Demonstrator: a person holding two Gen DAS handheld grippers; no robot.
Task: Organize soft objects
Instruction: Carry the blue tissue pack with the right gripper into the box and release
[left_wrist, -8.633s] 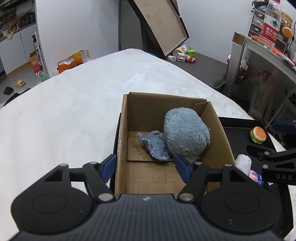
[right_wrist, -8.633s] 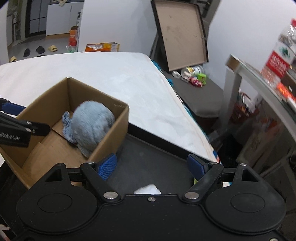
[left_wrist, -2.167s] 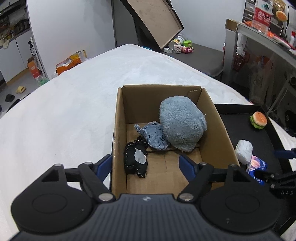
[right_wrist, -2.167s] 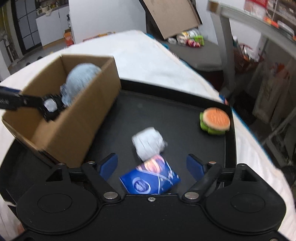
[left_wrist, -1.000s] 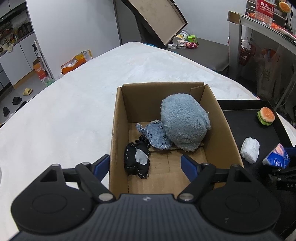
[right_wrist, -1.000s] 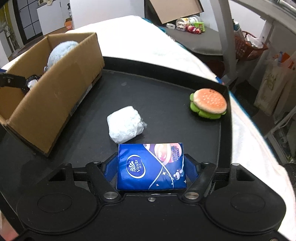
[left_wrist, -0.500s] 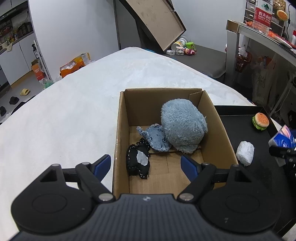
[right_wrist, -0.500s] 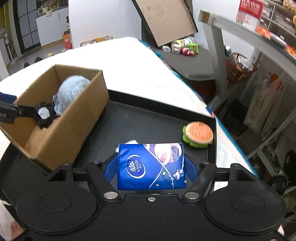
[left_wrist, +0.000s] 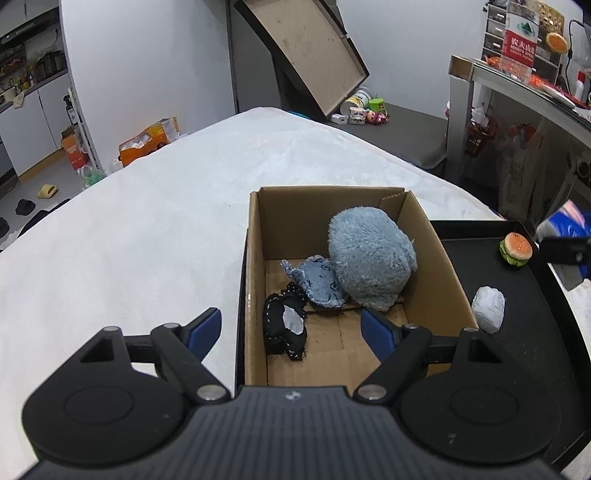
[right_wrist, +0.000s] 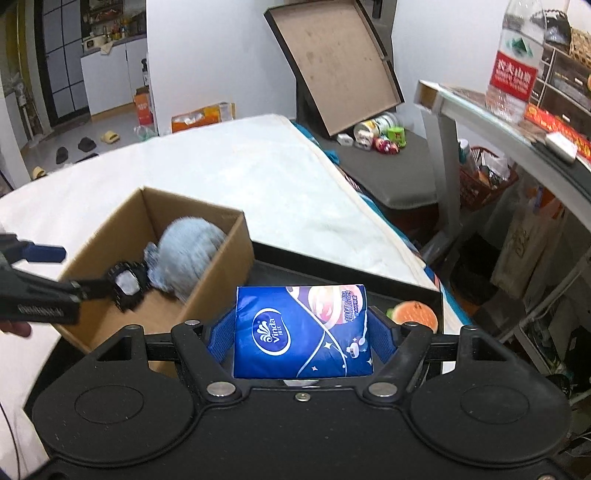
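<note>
A cardboard box (left_wrist: 432, 254) holds a fluffy blue-grey plush (left_wrist: 369, 254), a small blue denim piece (left_wrist: 317, 282) and a black pouch (left_wrist: 284, 326). My left gripper (left_wrist: 291, 328) is open and empty above the box's near end. My right gripper (right_wrist: 301, 332) is shut on a blue Vinda tissue pack (right_wrist: 301, 330), held in the air over the black tray (right_wrist: 332, 267), right of the box (right_wrist: 221, 273). In the left wrist view the pack (left_wrist: 565, 225) shows at the far right. A hamburger toy (left_wrist: 516, 248) and a white crumpled wad (left_wrist: 488, 304) lie on the tray.
The box and tray (left_wrist: 524, 295) rest on a white bed (left_wrist: 129, 240). A grey desk (right_wrist: 517, 129) with a water bottle (right_wrist: 515, 62) stands at the right. A tilted brown board (right_wrist: 336, 62) leans behind the bed. Toys and jars lie on a low grey surface (right_wrist: 388, 155).
My right gripper closed on the tissue pack on the tray and lifted it up, so it now hangs well above the tray. My left gripper stayed open near the box's near end.
</note>
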